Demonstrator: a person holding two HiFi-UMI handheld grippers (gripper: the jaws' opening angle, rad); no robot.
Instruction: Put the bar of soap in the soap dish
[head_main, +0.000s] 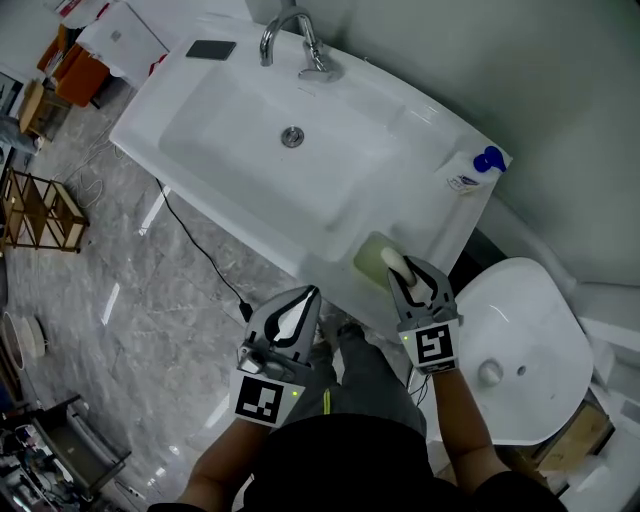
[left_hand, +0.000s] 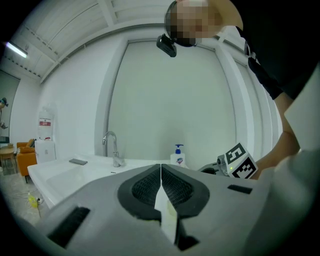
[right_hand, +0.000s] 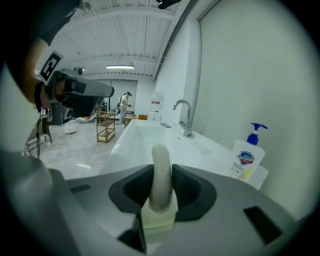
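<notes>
A pale, rounded bar of soap (head_main: 396, 261) stands on edge between the jaws of my right gripper (head_main: 410, 270), which is shut on it. In the right gripper view the soap (right_hand: 161, 167) sticks up past the dark pads (right_hand: 187, 190). The soap hangs over the near right end of a pale green soap dish (head_main: 371, 256) on the front rim of the white washbasin (head_main: 200, 135). My left gripper (head_main: 305, 297) is lower left of the dish, off the basin's front edge, with its jaws shut and nothing in them (left_hand: 160, 172).
A chrome tap (head_main: 296, 40) stands at the back of the basin, a drain (head_main: 291, 136) in the bowl. A pump bottle with a blue top (head_main: 472, 170) sits on the right rim, a dark flat object (head_main: 211, 49) at the back left. A white toilet (head_main: 520, 350) stands right of the basin.
</notes>
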